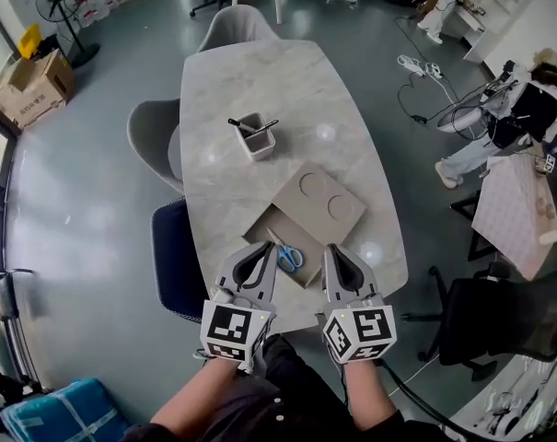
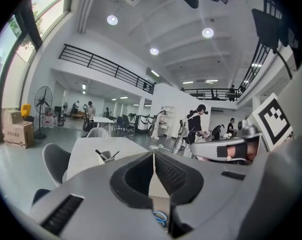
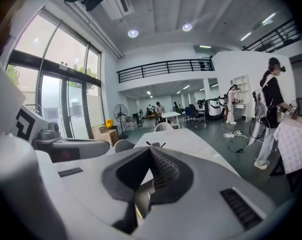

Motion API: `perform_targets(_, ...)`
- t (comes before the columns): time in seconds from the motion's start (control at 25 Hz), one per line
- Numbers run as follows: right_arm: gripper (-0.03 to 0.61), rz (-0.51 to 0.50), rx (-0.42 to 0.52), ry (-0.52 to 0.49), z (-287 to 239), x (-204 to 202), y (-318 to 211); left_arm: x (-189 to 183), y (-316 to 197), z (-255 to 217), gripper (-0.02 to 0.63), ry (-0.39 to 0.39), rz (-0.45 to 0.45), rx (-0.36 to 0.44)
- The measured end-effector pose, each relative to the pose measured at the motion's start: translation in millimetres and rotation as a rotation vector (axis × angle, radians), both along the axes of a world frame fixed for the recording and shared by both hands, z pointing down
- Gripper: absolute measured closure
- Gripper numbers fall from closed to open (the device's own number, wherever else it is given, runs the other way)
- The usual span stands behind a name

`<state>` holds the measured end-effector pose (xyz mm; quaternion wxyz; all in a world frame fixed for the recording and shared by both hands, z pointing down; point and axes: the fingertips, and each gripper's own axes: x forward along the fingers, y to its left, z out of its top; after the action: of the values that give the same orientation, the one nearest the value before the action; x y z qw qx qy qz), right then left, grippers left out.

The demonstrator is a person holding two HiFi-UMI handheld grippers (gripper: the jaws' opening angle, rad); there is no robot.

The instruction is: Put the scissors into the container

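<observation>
Closest in, the left tool [image 1: 260, 251] and the right tool [image 1: 334, 251] sit on either side of the near end of the open cardboard box [image 1: 292, 231]. Each has its jaws pressed together on nothing. The scissors [image 1: 288, 257] lie inside the box, between the two tool tips. Only their blue handles show clearly, and the blades are hard to make out. Beyond the box, farther up the desk [image 1: 287, 81], stands the grey container [image 1: 256, 137], whose dark contents are indistinct.

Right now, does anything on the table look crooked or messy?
The lid lies slid partway off its box, so the blue-handled scissors inside show. Nothing looks spilled or broken; the container stands upright farther along the table.
</observation>
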<state>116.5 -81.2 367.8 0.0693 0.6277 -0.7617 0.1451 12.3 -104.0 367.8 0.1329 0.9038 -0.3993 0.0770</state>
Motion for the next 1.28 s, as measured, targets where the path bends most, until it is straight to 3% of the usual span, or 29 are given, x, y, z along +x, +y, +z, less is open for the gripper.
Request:
perform_targets(0.72,0.581,0.098,0.252,0.019,-99,-8,62,-39,42,-109,0.592,0.067,-0.035,0.243)
perform_targets(1.28,0.581,0.114,0.306,0.029,-116,-19,94,-44,77,-122,0.592,0.066,-0.024,0.282)
